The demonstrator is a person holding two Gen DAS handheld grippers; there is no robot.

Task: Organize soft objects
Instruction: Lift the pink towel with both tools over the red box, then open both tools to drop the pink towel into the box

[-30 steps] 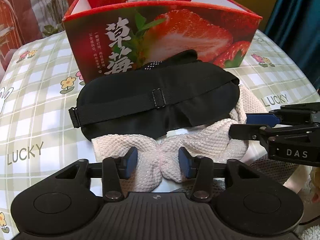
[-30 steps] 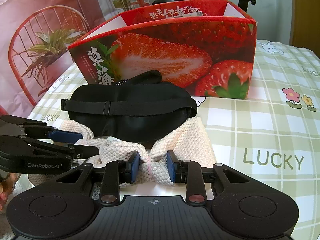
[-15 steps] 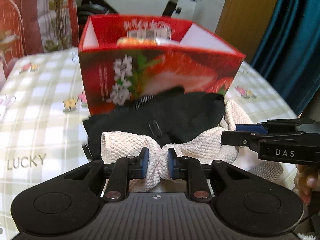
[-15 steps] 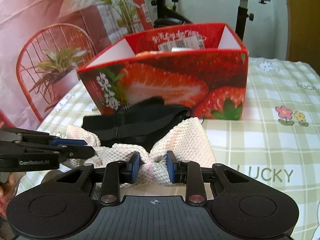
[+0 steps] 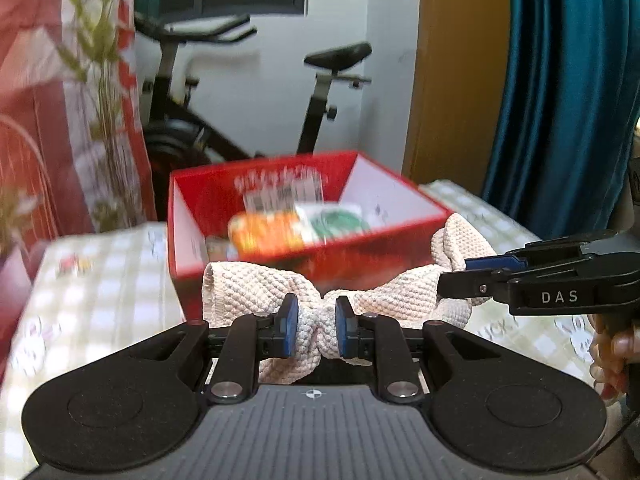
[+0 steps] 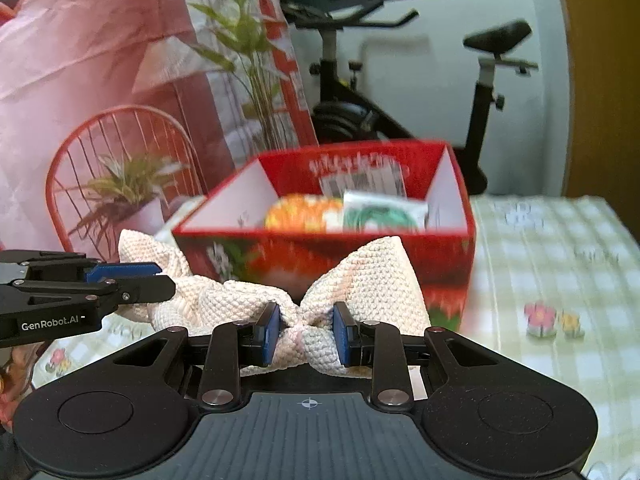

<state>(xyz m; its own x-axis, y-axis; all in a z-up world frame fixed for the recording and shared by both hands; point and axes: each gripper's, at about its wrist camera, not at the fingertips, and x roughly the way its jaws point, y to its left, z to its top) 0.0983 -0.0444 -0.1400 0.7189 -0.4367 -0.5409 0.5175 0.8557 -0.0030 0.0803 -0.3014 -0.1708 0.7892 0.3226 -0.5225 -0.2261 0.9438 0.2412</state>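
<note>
Towel (image 5: pixel 404 288): soft waffle-knit, light, limp; I judge it sags wherever unsupported; held in the air in front of the red box (image 5: pixel 192 248)
Hold: bunched edges suit pinching
Left gripper (image 5: pixel 312 326): level, pads squeezing a gathered fold
Right gripper (image 6: pixel 306 330): level, clamped likewise on the other end, alongside

This is a room in a home. An exercise bike (image 6: pixel 404 92) stands at the far wall beside a teal curtain (image 5: pixel 560 92) and a wooden door (image 5: pixel 452 72). On the far left are a red wire chair (image 6: pixel 120 152) and a potted plant (image 6: pixel 128 192). The near table wears a checked cloth (image 6: pixel 560 264) printed with flowers.
</note>
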